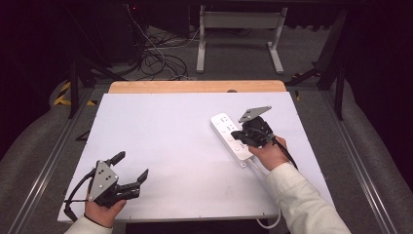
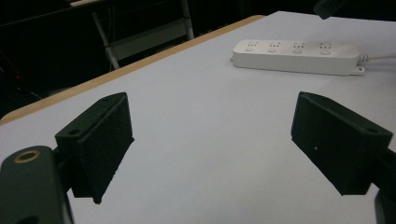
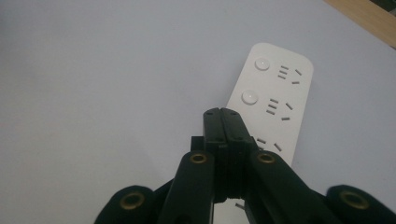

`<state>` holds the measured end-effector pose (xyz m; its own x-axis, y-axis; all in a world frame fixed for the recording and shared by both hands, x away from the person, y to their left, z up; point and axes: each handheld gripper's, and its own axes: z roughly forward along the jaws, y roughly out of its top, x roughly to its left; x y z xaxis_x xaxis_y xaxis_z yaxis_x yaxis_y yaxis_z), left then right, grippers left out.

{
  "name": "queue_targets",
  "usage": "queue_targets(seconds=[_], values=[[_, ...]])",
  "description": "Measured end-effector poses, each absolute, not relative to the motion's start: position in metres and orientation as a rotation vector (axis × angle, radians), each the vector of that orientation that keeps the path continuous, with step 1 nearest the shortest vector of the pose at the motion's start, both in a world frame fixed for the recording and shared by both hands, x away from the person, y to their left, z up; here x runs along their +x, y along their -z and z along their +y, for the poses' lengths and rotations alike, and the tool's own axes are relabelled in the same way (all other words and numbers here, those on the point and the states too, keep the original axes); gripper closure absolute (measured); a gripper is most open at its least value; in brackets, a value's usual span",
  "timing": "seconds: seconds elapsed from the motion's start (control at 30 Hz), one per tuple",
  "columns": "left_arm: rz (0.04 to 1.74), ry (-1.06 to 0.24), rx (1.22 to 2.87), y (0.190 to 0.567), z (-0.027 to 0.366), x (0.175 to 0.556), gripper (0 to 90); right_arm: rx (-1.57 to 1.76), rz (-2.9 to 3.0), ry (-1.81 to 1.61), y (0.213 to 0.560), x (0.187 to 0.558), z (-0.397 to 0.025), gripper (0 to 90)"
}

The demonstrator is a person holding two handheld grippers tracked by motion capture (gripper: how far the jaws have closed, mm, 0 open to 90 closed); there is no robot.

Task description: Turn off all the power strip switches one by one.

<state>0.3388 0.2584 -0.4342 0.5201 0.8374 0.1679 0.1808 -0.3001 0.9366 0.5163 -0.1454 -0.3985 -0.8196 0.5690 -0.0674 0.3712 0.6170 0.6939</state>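
A: Right gripper (image 1: 239, 135) over the white plastic four-socket power strip (image 1: 229, 131), right of centre on the pale matte tabletop (image 1: 170, 136). Tips down at roughly the third socket from the far end. Held from behind by the right hand (image 1: 268, 155).

B: Jaw state?

A: Fully closed, pads pressed flat together, nothing pinched. Clear in the right gripper view (image 3: 226, 126): joined tips on or just above the strip (image 3: 275, 93), near its third round button. Contact or a thin gap, cannot tell. Not readable from the high view, tips lost against the black body.

B: Left side?

A: Left gripper (image 1: 130, 168) low at the near left corner, well apart from the strip. Jaws spread wide, empty. Left gripper view (image 2: 210, 144): bare surface between the pads, strip (image 2: 299, 57) lying across the far right with its white cord (image 2: 380, 56) off the right edge.

B: Anything extra per view?

A: High view: strip angled, far end toward table centre, cord (image 1: 265, 225) running off the near edge; wooden edge strip (image 1: 195, 87) along the far side; white metal table frame (image 1: 238, 29) and loose black cables (image 1: 160, 58) on the floor beyond. Right gripper view: two buttons and socket slots of the far sockets, sharp. Left gripper view: all four sockets side-on.
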Motion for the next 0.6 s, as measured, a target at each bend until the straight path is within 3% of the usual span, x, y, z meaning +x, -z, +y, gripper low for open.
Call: queue_targets(seconds=[0.6], values=[[0.849,-0.843,1.782,0.434,0.259,0.340,13.2,0.799,2.576,-0.985,0.415,0.543,-0.128,90.0]])
